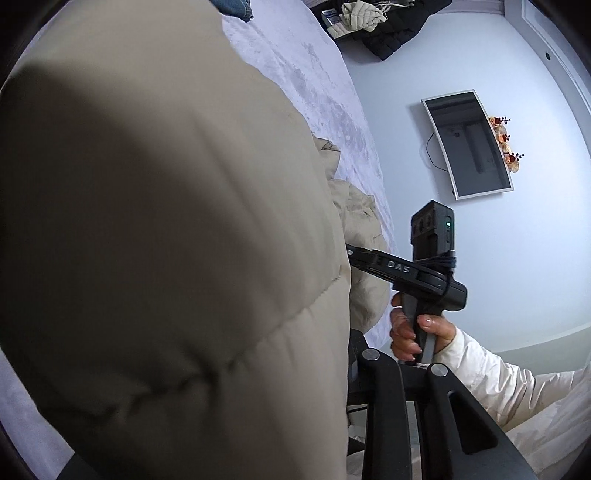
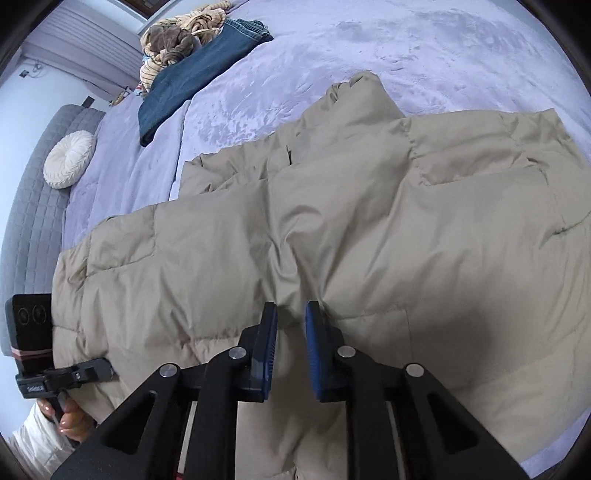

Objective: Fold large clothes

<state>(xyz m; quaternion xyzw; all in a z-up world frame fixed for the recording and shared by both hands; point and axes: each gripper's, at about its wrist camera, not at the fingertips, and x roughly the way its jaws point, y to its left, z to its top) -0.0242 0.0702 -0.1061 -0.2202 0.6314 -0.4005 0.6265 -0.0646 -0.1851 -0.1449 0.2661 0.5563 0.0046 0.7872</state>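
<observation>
A large beige quilted puffer coat (image 2: pixel 332 229) lies spread on a lavender bed (image 2: pixel 406 55). In the right wrist view my right gripper (image 2: pixel 291 314) has its blue pads a small gap apart, with a fold of the coat's edge pinched between them. My left gripper (image 2: pixel 107 371) shows at the lower left, its tip at the coat's edge. In the left wrist view the coat (image 1: pixel 166 240) fills the frame and hides the left fingertips. The right gripper (image 1: pixel 354 256) enters the coat's edge from the right.
Folded jeans (image 2: pixel 195 77) and a striped plush toy (image 2: pixel 181 37) lie at the far end of the bed. A round white cushion (image 2: pixel 68 158) rests by the grey headboard (image 2: pixel 33 206). A wall television (image 1: pixel 469 144) and dark clothes (image 1: pixel 388 29) appear in the left view.
</observation>
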